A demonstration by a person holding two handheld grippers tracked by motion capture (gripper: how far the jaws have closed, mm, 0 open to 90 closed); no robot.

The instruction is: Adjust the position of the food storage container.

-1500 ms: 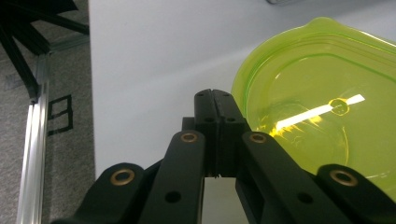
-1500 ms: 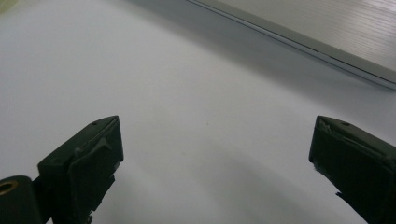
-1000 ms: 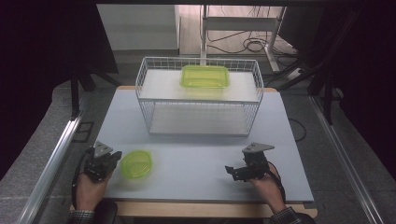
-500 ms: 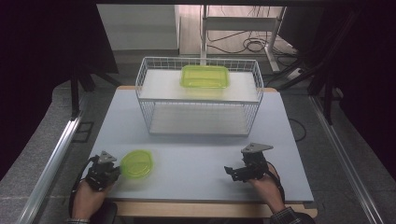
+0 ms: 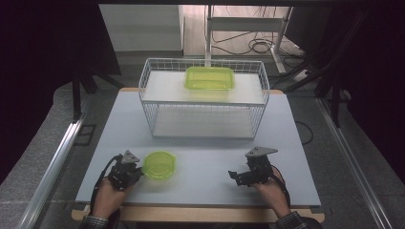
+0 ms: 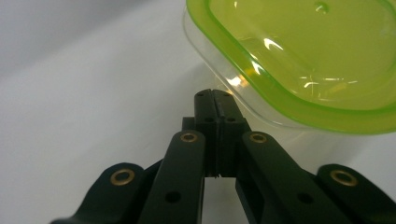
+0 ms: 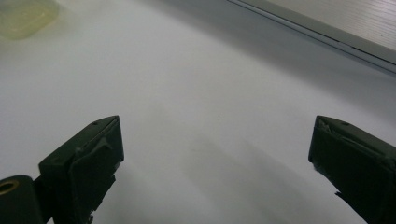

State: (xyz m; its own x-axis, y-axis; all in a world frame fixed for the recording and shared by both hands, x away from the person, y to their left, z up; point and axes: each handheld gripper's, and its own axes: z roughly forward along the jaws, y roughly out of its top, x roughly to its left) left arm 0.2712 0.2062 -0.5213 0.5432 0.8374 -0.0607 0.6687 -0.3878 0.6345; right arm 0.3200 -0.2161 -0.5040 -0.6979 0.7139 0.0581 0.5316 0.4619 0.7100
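Observation:
A small clear container with a green lid [image 5: 159, 165] stands on the table near the front left. My left gripper [image 5: 138, 172] lies just left of it with its jaws shut. In the left gripper view the closed tips [image 6: 214, 95] sit against the container's [image 6: 299, 60] clear wall just under the lid's rim, with nothing between them. My right gripper [image 5: 237, 177] rests near the front right of the table, pointing left, open. Its two jaws [image 7: 217, 142] stand wide apart over bare table, and the container [image 7: 23, 16] shows far off as a pale blur.
A white wire basket [image 5: 145, 83] with two levels stands at the back of the grey table [image 5: 205, 152]. A larger green-lidded container [image 5: 210, 78] lies on its upper level. The floor drops away on both sides of the table.
My left gripper has moved right along the front of the table, staying shut, and the small container has shifted right with it. The right gripper has kept still.

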